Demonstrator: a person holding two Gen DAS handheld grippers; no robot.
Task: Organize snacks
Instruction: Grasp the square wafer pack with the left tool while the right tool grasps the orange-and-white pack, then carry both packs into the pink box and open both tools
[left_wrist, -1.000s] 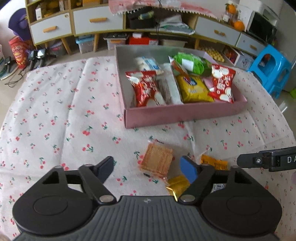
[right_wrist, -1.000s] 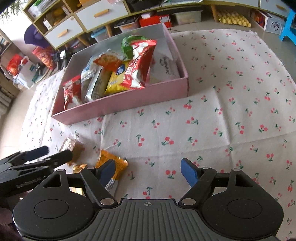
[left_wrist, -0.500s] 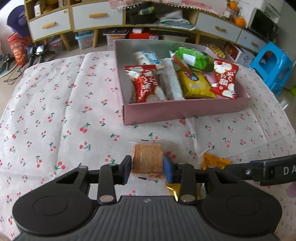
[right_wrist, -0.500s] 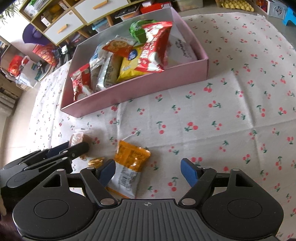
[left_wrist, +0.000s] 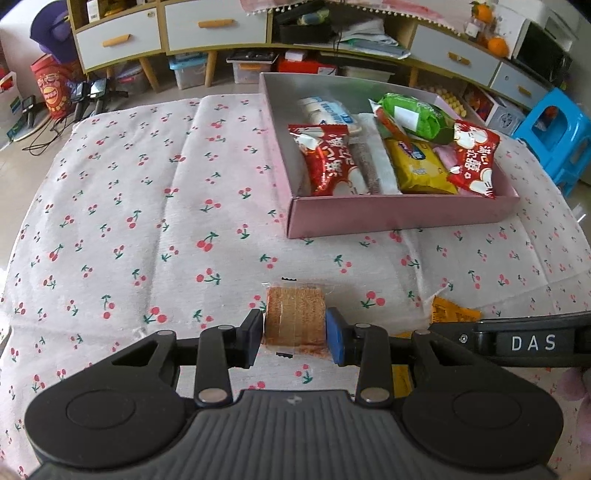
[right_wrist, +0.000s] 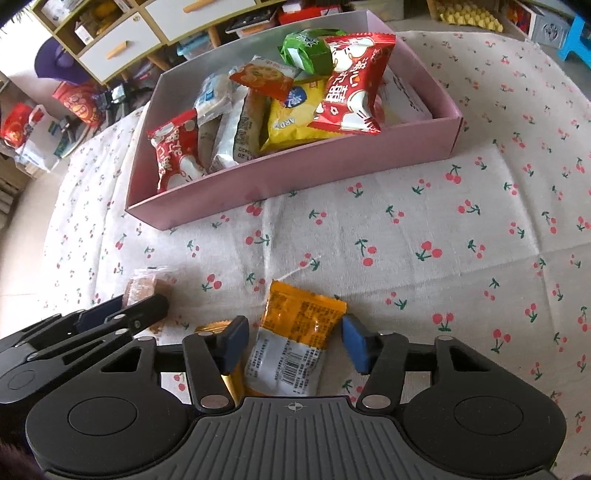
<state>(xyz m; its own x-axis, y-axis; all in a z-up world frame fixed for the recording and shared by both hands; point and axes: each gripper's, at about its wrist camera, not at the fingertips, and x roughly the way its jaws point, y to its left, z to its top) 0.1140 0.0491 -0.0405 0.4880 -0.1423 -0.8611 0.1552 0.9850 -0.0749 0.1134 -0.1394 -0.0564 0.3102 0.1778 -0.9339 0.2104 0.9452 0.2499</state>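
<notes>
A clear-wrapped brown cracker pack (left_wrist: 295, 314) lies on the cherry-print cloth, and my left gripper (left_wrist: 294, 334) is shut on it, a pad pressing each side. The same pack (right_wrist: 142, 288) shows at the left of the right wrist view. My right gripper (right_wrist: 293, 343) straddles an orange snack packet (right_wrist: 295, 321); its jaws are closing, with small gaps still showing beside the packet. One finger of the right gripper (left_wrist: 517, 341) crosses the left wrist view next to that packet (left_wrist: 454, 314). A pink box (left_wrist: 399, 216) further back holds several snack bags.
A small gold packet (right_wrist: 210, 328) lies between the two grippers, partly under the right gripper's left finger. Beyond the cloth (left_wrist: 147, 184) stand a low cabinet with drawers (left_wrist: 122, 33), storage bins, a red bag (left_wrist: 50, 88) and a blue stool (left_wrist: 557, 136).
My left gripper closed on the cracker pack and has kept hold of it. My right gripper shifted left over the orange packet, and its jaws have narrowed around it.
</notes>
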